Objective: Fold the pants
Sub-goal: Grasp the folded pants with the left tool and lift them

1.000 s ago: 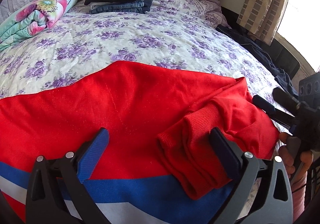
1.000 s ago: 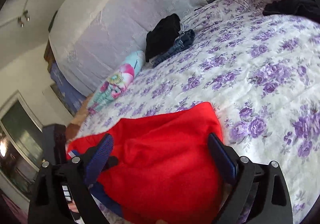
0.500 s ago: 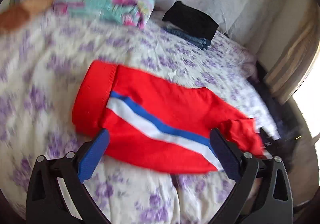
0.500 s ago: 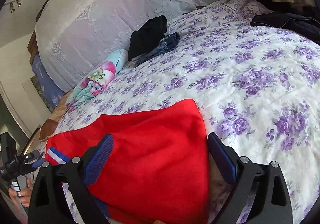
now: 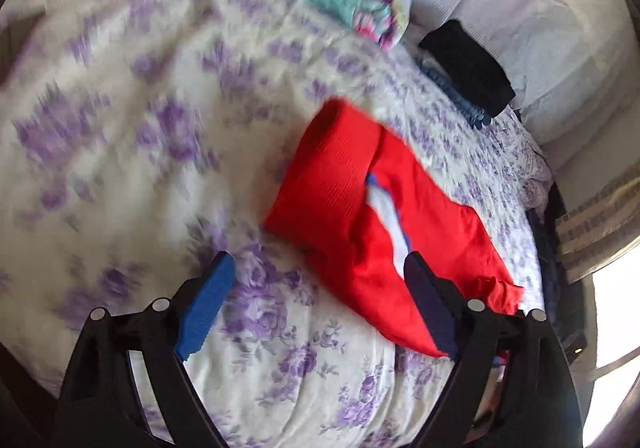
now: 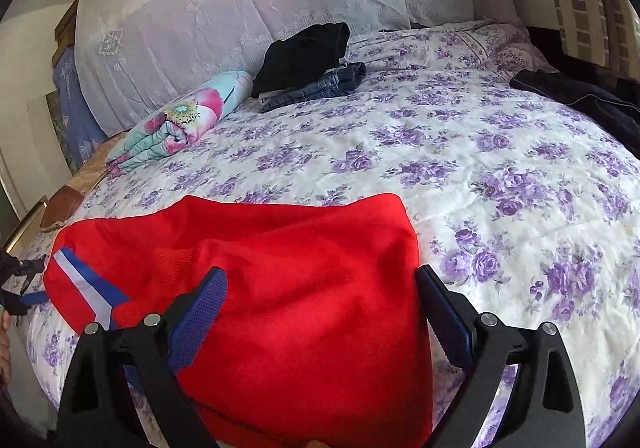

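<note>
The red pants with a blue and white side stripe lie partly folded on the floral bedspread. In the blurred left wrist view, my left gripper hovers at the pants' ribbed end. Its jaws are closing, still wide apart, and the red cloth's near edge reaches in by the right finger, unpinched. In the right wrist view, my right gripper stands open above the other end of the pants, with red cloth below its jaws. The left gripper shows there at the far left, beside the stripe.
A rolled floral blanket lies at the back left. A black garment sits on folded jeans by the lace-covered headboard. A dark garment drapes the bed's right edge. Curtains hang at the right.
The left view has swung off the middle of the pants to their ribbed end and rolled, and its jaws have narrowed a little. The right view has rolled level and shifted slightly.
</note>
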Tool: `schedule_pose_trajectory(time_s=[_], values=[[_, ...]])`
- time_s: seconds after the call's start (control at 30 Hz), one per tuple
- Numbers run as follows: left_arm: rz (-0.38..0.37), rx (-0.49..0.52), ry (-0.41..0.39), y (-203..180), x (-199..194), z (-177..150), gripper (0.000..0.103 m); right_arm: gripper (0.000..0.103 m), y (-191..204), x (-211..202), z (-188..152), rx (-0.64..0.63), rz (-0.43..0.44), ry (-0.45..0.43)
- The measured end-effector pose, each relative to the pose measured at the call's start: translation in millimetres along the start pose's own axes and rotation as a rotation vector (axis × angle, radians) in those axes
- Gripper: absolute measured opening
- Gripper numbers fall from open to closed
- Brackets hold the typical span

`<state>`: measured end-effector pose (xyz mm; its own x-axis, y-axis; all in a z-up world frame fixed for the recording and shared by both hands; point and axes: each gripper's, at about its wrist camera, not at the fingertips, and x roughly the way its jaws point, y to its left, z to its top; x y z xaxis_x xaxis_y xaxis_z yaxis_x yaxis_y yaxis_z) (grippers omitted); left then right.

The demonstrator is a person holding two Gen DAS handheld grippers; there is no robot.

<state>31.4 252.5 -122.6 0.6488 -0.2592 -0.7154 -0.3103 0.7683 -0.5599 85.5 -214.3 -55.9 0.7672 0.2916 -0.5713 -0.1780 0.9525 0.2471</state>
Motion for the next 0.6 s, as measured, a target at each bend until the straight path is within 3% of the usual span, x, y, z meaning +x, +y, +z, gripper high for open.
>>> schedule_pose_trajectory(time_s=[0.2,0.3,0.4,0.43,0.53,0.6], values=[[-0.040,-0.029,-0.004,-4.9,21.1,12.8,0.086,0.095,4.6,-11.5,-2.0,-0.025,-0.009,-0.061],[-0.054,-0.036,-0.003,-8.5,24.4,19.4,0.085,0.095,36.7,-35.2,-2.5,-0.160,-0.032,-0.140],[-0.054,-0.014,-0.004,-9.3,23.6,24.0,0.072,0.095,87.0,-57.0,-7.4,-0.284,0.125,-0.180],[-0.057,-0.012,-0.003,-8.3,23.0,25.4,0.062,0.095,110.0,-59.0,-11.5,-0.349,0.194,-0.167],[-0.104,-0.011,0.012,-5.1,19.1,28.6,0.053,0.095,162.3,-50.2,-27.2,-0.506,0.260,-0.129],[-0.123,0.006,0.010,-6.3,14.9,29.2,0.050,0.086,190.0,-39.7,-34.0,-0.554,0.304,-0.095]])
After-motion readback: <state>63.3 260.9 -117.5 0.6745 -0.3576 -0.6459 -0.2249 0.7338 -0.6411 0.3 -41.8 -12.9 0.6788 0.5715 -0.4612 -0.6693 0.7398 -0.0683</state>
